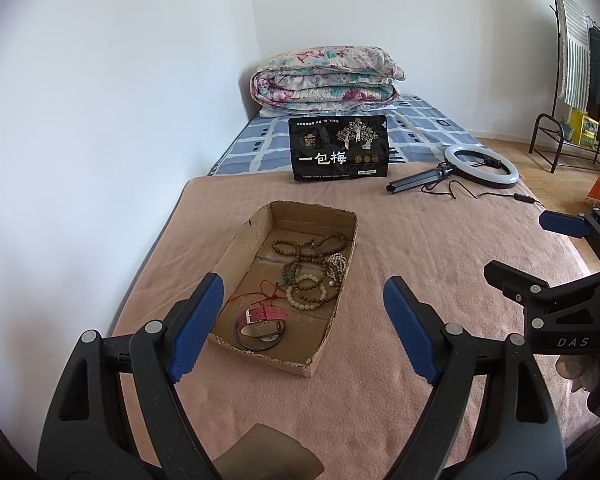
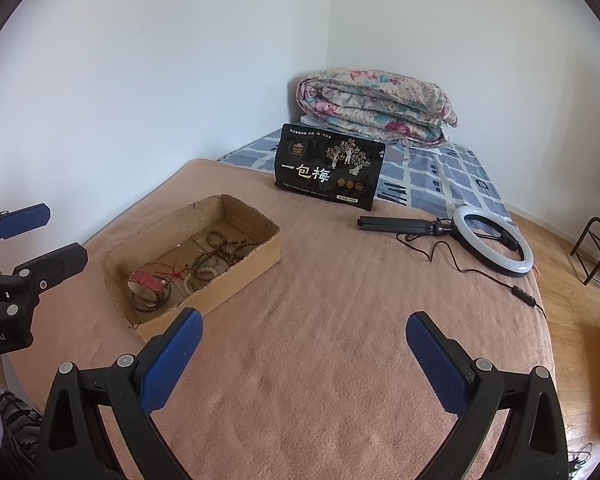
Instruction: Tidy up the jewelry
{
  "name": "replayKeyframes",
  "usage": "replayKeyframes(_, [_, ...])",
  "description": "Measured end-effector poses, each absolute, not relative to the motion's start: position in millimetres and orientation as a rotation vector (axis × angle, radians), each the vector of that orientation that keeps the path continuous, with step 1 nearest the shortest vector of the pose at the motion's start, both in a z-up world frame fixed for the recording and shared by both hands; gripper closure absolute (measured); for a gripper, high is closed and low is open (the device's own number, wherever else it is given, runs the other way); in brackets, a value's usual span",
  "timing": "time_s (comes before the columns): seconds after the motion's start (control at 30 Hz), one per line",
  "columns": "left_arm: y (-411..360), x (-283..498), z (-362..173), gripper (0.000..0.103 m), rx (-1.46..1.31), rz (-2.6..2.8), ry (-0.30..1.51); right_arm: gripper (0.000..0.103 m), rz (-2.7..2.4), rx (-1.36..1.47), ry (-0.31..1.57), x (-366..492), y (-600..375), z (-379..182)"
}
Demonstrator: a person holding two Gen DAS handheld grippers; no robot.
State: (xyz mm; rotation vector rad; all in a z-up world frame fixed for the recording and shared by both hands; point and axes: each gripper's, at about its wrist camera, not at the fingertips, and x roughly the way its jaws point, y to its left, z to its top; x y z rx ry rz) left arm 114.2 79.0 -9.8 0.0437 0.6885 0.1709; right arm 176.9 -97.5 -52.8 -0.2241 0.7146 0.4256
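A shallow cardboard box lies on the pink blanket and also shows in the right wrist view. In it lie brown bead strings, pale bead bracelets, a red cord, a pink watch strap and a dark bangle. My left gripper is open and empty, hovering just in front of the box. My right gripper is open and empty over bare blanket, to the right of the box. Each gripper shows at the edge of the other's view.
A black snack bag stands behind the box. A ring light on a folded tripod lies at the right with its cable. A folded floral quilt sits at the bed's far end. The wall runs along the left; a clothes rack stands far right.
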Motion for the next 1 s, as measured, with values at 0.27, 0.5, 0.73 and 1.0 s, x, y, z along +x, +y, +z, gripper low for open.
replayKeyframes(0.27, [79.8, 116.5, -10.5, 0.018, 0.045, 0.171, 0.688, 0.000, 0.425, -0.230, 0.719, 177.5, -96.9, -55.1])
replayKeyframes(0.5, [79.3, 115.8, -10.4, 0.018, 0.044, 0.171, 0.687, 0.000, 0.426, -0.232, 0.719, 177.5, -96.6, -54.7])
replayKeyframes(0.73, [79.0, 115.6, -10.4, 0.018, 0.045, 0.172, 0.686, 0.000, 0.425, -0.229, 0.724, 176.7, -98.4, -56.6])
replayKeyframes(1.0, [78.9, 115.6, -10.6, 0.018, 0.046, 0.171, 0.686, 0.000, 0.425, -0.231, 0.725, 177.5, -97.4, -56.9])
